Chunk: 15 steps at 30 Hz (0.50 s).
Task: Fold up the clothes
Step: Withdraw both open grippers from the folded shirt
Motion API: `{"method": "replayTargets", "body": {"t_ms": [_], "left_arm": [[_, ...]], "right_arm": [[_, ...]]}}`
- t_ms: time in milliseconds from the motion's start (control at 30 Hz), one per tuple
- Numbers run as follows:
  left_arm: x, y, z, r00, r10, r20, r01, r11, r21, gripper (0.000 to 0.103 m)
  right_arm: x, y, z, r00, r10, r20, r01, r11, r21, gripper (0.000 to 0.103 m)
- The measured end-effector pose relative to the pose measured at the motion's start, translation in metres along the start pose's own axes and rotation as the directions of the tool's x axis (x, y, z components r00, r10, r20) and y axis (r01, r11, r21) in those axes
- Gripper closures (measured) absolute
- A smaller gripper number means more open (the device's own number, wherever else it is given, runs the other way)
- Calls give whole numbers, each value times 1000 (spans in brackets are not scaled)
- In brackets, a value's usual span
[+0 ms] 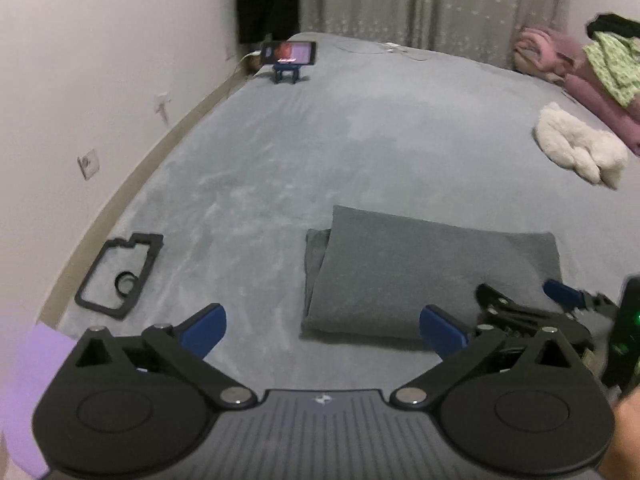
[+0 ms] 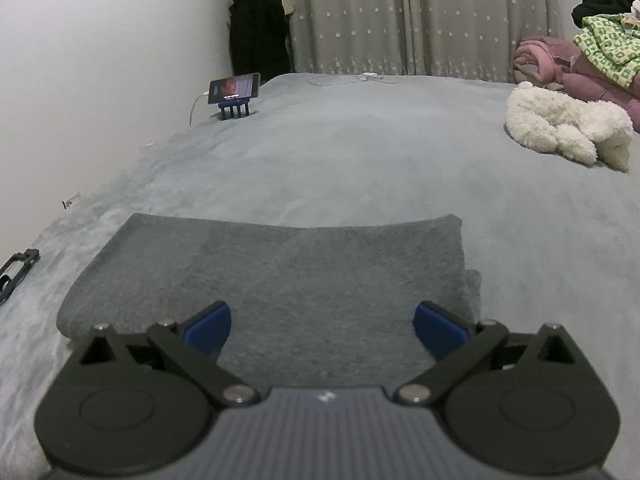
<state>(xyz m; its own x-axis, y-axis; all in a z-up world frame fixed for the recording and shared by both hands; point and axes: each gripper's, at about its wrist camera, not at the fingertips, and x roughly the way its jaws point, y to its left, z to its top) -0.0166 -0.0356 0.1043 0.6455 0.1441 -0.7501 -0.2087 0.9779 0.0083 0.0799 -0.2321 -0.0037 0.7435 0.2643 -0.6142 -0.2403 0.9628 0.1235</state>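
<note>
1. Grippers first: my left gripper hangs spread wide with nothing between its blue pads, just off the near left corner of the garment; my right gripper is likewise released and empty, low over the garment's near edge.
2. The folded grey garment lies flat on the bed, a neat rectangle with a lower layer peeking out at one side. I judge the folding nearly done.
3. It looks like soft, light knit: limp, not slippery, likely to sag and unfold if lifted by one layer. I would pinch the full stack at two near corners.
4. The grey plush bedcover is soft and should let a finger slide beneath the fabric.
5. A black frame lies near the left edge.
6. Farther right sits a white fluffy toy, then pink bedding and a green patterned garment.
7. Far back, a phone on a stand, star-patterned curtains, white wall.
</note>
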Motion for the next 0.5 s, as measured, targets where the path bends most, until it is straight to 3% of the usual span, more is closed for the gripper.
{"method": "replayTargets", "body": {"t_ms": [100,200,267,500], "left_arm": [[3,0,-1,996,-41,-84,42,999,1,0],[3,4,-4,972,-169,-160,160,985,-68,0],[-2,2,-6,962,-206,-180,195,978,-80,0],[-29,-17,-11,977,-192,-93,195,980,25,0]], "right_arm": [[-1,-2,0,1000,7,-1,-7,1000,10,0],[-2,-4,1,1000,11,-2,-11,1000,13,0],[-3,-6,1,1000,12,-3,-12,1000,11,0],[-4,-7,2,1000,17,-4,-17,1000,11,0]]}}
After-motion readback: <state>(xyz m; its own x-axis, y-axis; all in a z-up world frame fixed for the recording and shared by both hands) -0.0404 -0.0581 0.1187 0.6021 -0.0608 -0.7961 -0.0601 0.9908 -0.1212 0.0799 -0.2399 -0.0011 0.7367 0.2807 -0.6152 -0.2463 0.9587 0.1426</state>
